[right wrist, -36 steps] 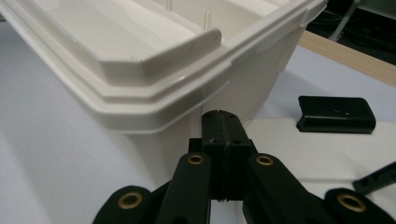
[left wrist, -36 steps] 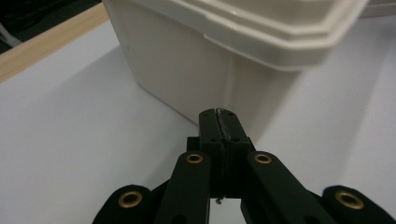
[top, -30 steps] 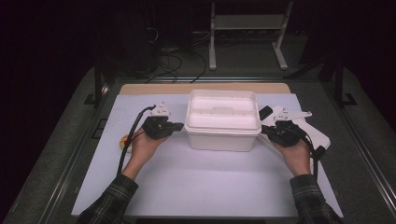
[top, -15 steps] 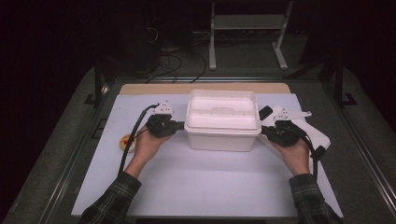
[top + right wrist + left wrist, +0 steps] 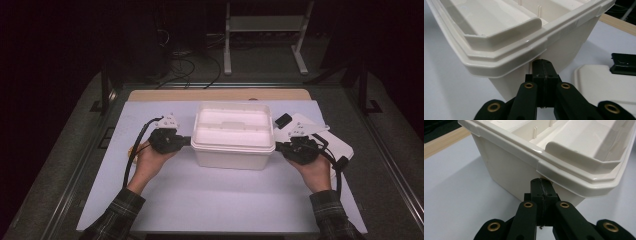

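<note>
A cream plastic bin (image 5: 233,135) stands without a lid in the middle of the white mat (image 5: 215,200). My left gripper (image 5: 187,141) is at the bin's left end, shut, its tips tucked under the rim. In the left gripper view the black jaws (image 5: 541,182) are pressed together against the bin wall (image 5: 506,167), just below the lip, with nothing between them. My right gripper (image 5: 278,146) mirrors this at the right end. In the right gripper view its shut jaws (image 5: 543,62) sit under the rim (image 5: 499,65). A hand holds each gripper.
A flat cream lid (image 5: 325,137) lies on the mat right of the bin, behind my right gripper, with a small black part (image 5: 283,120) at its near corner. A wooden strip (image 5: 215,95) runs along the mat's far edge. Dark floor and a metal stand (image 5: 265,25) lie beyond.
</note>
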